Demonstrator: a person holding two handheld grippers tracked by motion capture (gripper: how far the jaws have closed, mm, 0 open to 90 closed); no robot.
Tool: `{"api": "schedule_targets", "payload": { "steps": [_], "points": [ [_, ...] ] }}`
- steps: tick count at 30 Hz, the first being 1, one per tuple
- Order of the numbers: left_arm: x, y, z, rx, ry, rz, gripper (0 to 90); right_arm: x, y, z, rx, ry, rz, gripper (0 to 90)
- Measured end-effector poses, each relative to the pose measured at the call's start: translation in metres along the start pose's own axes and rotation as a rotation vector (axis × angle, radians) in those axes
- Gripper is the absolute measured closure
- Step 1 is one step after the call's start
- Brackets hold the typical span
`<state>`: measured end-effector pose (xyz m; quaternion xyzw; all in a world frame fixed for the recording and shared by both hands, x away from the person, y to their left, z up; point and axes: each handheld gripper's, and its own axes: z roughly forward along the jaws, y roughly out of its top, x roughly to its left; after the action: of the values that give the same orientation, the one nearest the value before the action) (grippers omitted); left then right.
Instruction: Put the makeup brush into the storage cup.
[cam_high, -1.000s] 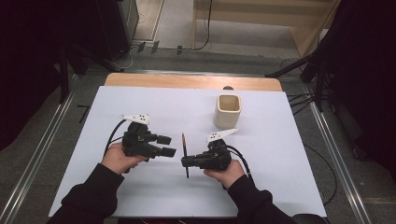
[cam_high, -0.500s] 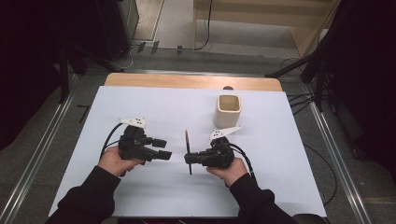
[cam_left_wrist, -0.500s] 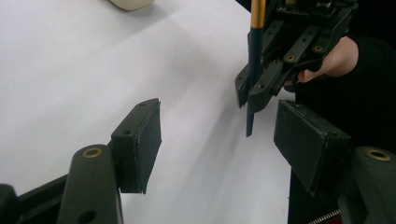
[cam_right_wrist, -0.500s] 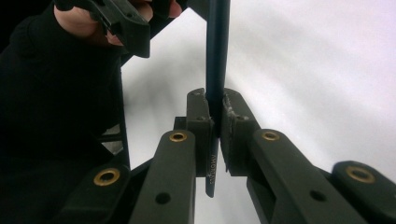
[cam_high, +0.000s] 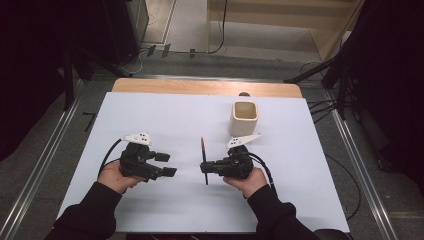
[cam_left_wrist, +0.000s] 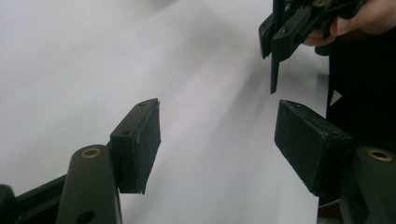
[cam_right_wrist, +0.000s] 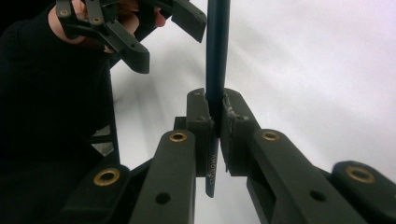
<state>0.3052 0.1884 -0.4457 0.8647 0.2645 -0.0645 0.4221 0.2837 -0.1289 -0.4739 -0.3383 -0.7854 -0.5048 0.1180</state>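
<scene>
Right tool (cam_high: 206, 166) pinches the light, stiff pencil (cam_high: 204, 159) mid-shaft, left tool (cam_high: 167, 165) gaping wide beside it, ready for its free end.

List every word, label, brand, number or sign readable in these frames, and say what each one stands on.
Pencil, clamped in the right gripper: pale lettering runs along the barrel below the jaws, too small and blurred to read.
Cup: no text.
Left gripper: no text.
Table: no text.
</scene>
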Motion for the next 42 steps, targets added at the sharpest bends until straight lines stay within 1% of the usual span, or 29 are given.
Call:
{"api": "schedule_targets", "payload": {
  "steps": [4,5,6,7,8,11,14,15,17,19,21,28,32,37,42],
  "points": [
    [-0.003,-0.003,-0.001,-0.002,0.042,0.049,31.7,0.0,0.001,-0.001,0.001,-0.01,-0.003,84.0],
    [-0.004,-0.005,-0.002,0.004,0.069,0.066,31.4,-0.001,0.001,-0.002,-0.002,-0.015,-0.003,84.1],
    [-0.005,-0.006,-0.002,0.005,0.081,0.069,31.3,-0.001,0.001,-0.003,-0.003,-0.02,-0.005,84.1],
    [-0.005,-0.006,-0.002,0.005,0.081,0.069,31.1,-0.001,0.001,-0.003,-0.003,-0.027,-0.007,84.1],
    [-0.005,-0.007,-0.002,0.015,0.094,0.081,31.1,-0.001,0.001,-0.003,-0.003,-0.027,-0.007,84.1],
    [-0.006,-0.009,-0.003,0.024,0.12,0.092,29.6,-0.002,0.001,-0.005,-0.009,-0.036,-0.011,84.1],
    [-0.007,-0.012,-0.005,0.021,0.138,0.097,29.6,-0.002,0.002,-0.008,-0.013,-0.051,-0.012,84.1],
    [-0.008,-0.013,-0.006,0.026,0.149,0.105,29.6,-0.002,0.002,-0.009,-0.012,-0.061,-0.015,84.0],
    [-0.009,-0.015,-0.008,0.028,0.166,0.117,29.6,-0.002,0.002,-0.009,-0.013,-0.066,-0.018,84.1],
    [-0.01,-0.016,-0.009,0.03,0.176,0.131,29.6,-0.002,0.002,-0.01,-0.017,-0.073,-0.02,84.1],
    [-0.011,-0.017,-0.01,0.036,0.182,0.134,29.2,-0.002,0.003,-0.011,-0.014,-0.08,-0.023,84.1],
    [-0.01,-0.022,-0.016,0.012,0.186,0.111,29.0,-0.003,0.005,-0.017,-0.028,-0.097,-0.024,84.0],
    [-0.009,-0.024,-0.018,0.009,0.19,0.096,28.2,-0.004,0.006,-0.021,-0.032,-0.117,-0.031,84.0],
    [-0.009,-0.026,-0.019,0.0,0.174,0.077,27.0,-0.005,0.006,-0.023,-0.034,-0.128,-0.029,84.1],
    [-0.008,-0.027,-0.02,-0.01,0.184,0.057,26.9,-0.008,0.009,-0.026,-0.039,-0.144,-0.028,84.0]
  ]
}}
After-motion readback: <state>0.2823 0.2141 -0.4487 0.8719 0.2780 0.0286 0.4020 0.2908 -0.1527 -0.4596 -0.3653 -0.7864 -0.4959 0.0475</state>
